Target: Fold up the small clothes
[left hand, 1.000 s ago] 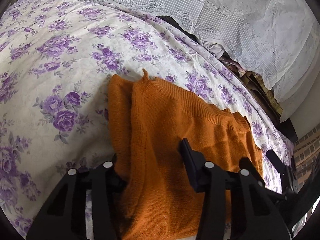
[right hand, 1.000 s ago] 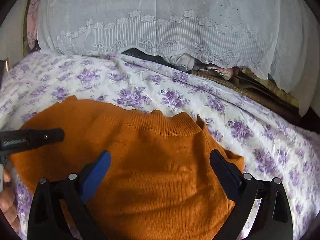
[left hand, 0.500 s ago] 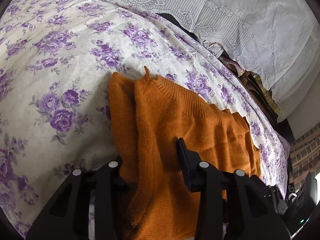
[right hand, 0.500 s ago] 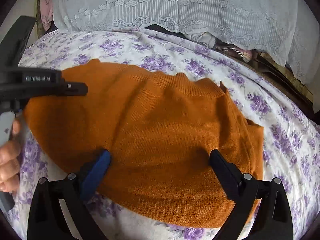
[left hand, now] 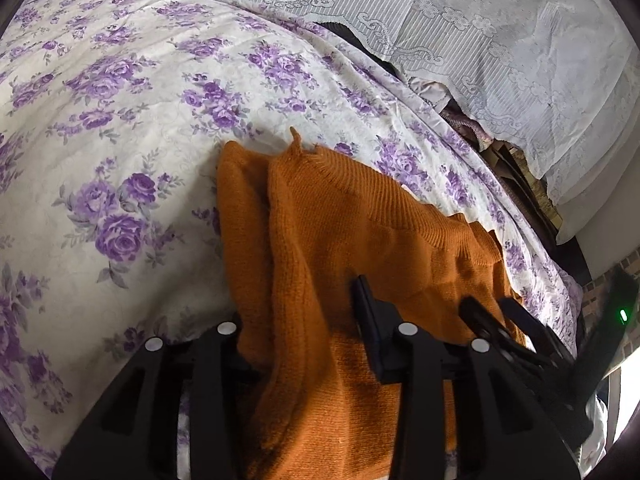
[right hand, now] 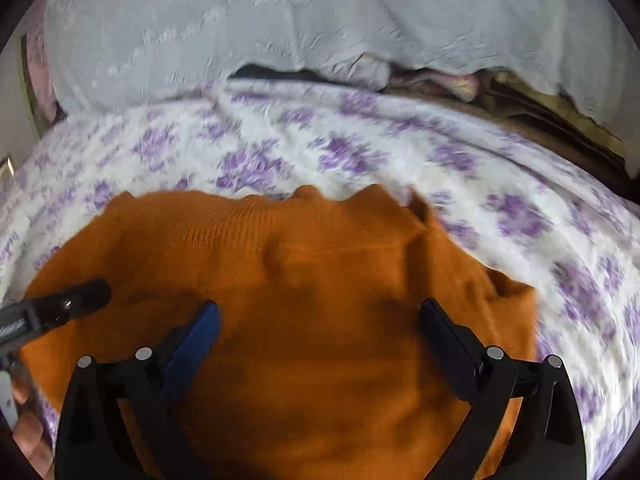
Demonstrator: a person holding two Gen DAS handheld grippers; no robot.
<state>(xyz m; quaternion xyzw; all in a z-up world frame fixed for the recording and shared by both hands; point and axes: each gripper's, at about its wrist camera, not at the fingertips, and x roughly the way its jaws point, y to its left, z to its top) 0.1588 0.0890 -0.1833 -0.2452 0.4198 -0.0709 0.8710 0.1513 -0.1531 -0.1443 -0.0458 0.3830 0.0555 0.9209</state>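
My left hand-held gripper (left hand: 308, 340) pinches the orange knit sweater's (left hand: 360, 232) left fold; my open right hand-held gripper (right hand: 320, 332) hovers mid-sweater, its length running sideways across the bed (left hand: 120, 120).

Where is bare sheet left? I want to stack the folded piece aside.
Bare floral sheet lies between the orange sweater and the lace-covered pile. It narrows along the sweater's other side, near the clutter under the lace.
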